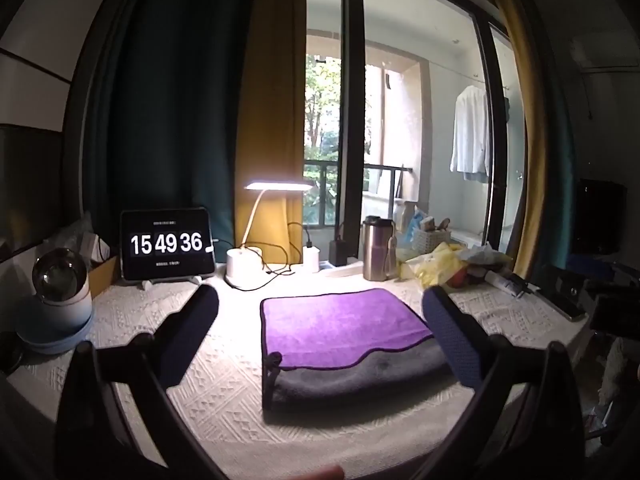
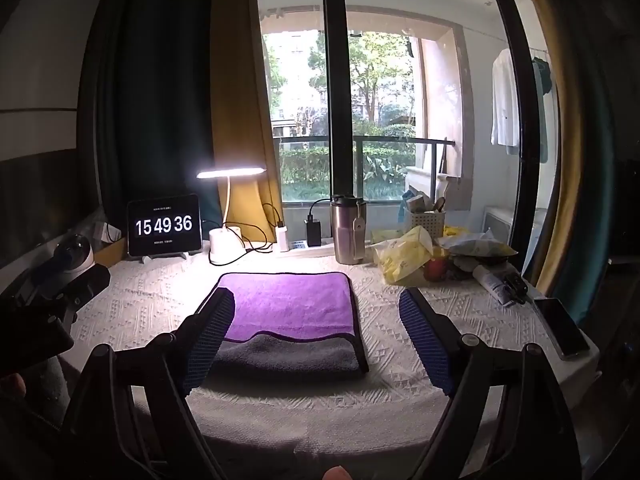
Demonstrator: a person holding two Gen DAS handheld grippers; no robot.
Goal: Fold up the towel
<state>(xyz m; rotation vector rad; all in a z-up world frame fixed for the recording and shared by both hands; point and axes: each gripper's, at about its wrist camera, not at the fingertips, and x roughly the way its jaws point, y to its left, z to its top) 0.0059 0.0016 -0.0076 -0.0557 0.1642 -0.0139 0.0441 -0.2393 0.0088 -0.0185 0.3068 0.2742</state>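
Jaws apart on two grippers (both empty), left gripper [image 1: 320,300], right gripper [image 2: 318,304], one folded towel [image 1: 340,324].

Towel [image 2: 290,312] on table [image 2: 400,316] — lamp [image 2: 228,216] behind, tumbler [image 2: 349,230] behind-right.

Left gripper [image 1: 320,304]: jaws spread wide, nothing between the pads, both fingers level and pointing forward, raised clear of the surface below. Left finger [image 1: 188,332] and right finger [image 1: 452,336] show dark blue textured pads. Right gripper [image 2: 316,316]: jaws likewise wide apart, holding nothing, fingers angled forward and slightly down, blue pads [image 2: 424,340] facing inward. In the right wrist view, the left gripper's body [image 2: 48,304] sits at the far left, alongside. A fingertip shows at each view's bottom edge
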